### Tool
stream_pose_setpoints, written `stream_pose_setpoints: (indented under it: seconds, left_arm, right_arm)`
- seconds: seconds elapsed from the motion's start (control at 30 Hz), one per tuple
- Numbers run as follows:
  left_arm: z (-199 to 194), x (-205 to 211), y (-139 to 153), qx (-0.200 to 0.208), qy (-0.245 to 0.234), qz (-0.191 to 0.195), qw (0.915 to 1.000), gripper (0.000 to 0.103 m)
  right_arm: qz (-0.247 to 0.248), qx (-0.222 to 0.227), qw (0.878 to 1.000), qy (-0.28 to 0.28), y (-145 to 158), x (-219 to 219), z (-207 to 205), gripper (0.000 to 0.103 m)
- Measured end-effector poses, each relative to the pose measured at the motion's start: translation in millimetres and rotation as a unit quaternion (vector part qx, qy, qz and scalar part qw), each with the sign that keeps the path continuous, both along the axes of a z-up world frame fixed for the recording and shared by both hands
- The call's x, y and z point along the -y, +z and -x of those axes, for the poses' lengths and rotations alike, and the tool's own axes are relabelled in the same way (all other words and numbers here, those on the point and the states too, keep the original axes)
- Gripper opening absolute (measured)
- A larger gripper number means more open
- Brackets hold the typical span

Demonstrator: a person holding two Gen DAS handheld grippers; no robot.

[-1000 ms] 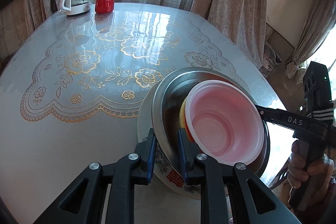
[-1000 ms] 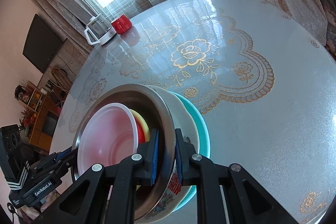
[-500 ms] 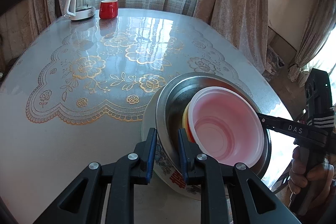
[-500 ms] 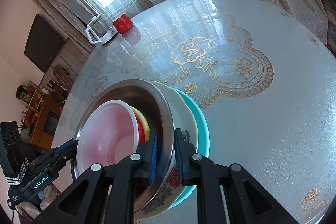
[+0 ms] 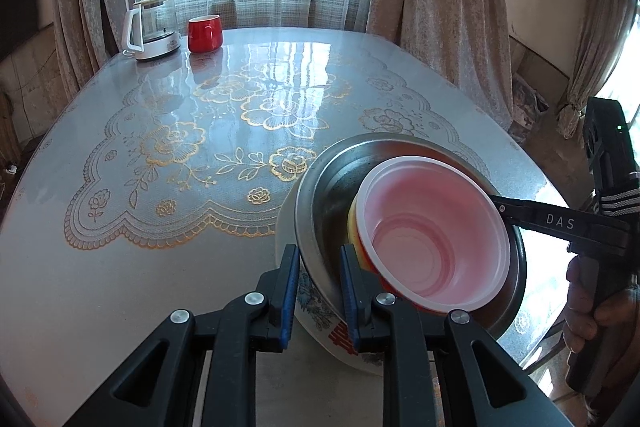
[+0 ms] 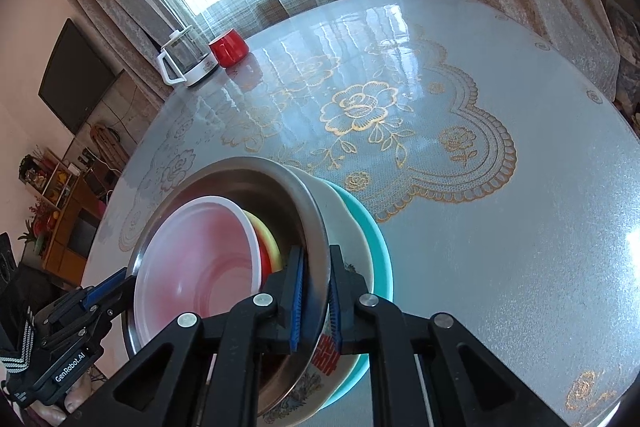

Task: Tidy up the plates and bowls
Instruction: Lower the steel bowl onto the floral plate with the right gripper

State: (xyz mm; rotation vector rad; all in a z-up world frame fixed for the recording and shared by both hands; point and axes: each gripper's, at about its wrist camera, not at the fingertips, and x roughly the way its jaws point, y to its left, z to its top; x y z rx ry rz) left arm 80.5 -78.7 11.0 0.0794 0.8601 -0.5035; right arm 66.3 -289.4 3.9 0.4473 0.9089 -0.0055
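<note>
A nested stack sits tilted near the table's front edge. A steel bowl point(image 5: 328, 187) point(image 6: 240, 179) holds a pink plastic bowl point(image 5: 436, 235) point(image 6: 200, 267) over red and yellow ones. Under it are a white floral ceramic bowl point(image 5: 316, 311) point(image 6: 344, 227) and a teal dish point(image 6: 376, 247). My left gripper point(image 5: 320, 259) point(image 6: 108, 287) is shut on the steel and ceramic rims on one side. My right gripper point(image 6: 316, 267) point(image 5: 504, 205) is shut on the steel bowl's rim at the opposite side. I cannot tell whether the stack touches the table.
The round table point(image 5: 160, 267) carries a gold-flowered cover. A white kettle point(image 5: 150, 31) point(image 6: 188, 63) and a red mug point(image 5: 205, 33) point(image 6: 229, 45) stand at its far edge by the curtained window. A person's hand point(image 5: 588, 307) grips the right tool.
The left view has tipped up a little, so the table and kettle sit lower in frame. The right jaws have drawn slightly tighter on the rim. The stack stays in both grips.
</note>
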Motion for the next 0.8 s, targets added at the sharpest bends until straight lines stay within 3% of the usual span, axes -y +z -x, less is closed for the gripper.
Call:
stream_pose_setpoints:
  seconds: [0.43, 0.67, 0.8]
  left_arm:
    - [6.5, -2.4, 2.2, 0.0, 0.016, 0.006, 0.9998, 0.02]
    - [-0.3, -18.8, 11.2, -0.004, 0.046, 0.036, 0.9983, 0.02]
    - [-6.0, -26.1, 12.8, 0.002, 0.063, 0.031, 0.9975, 0.02]
  right_arm:
    - [0.028, 0.0, 1.0, 0.001, -1.0, -10.9, 4.1, 0.015]
    - [0.003, 0.001, 1.0, -0.016, 1.5, -1.6, 14.0, 0.02]
    - [-0.012, 0.019, 0.999, -0.029, 8.2, 4.7, 25.6, 0.021]
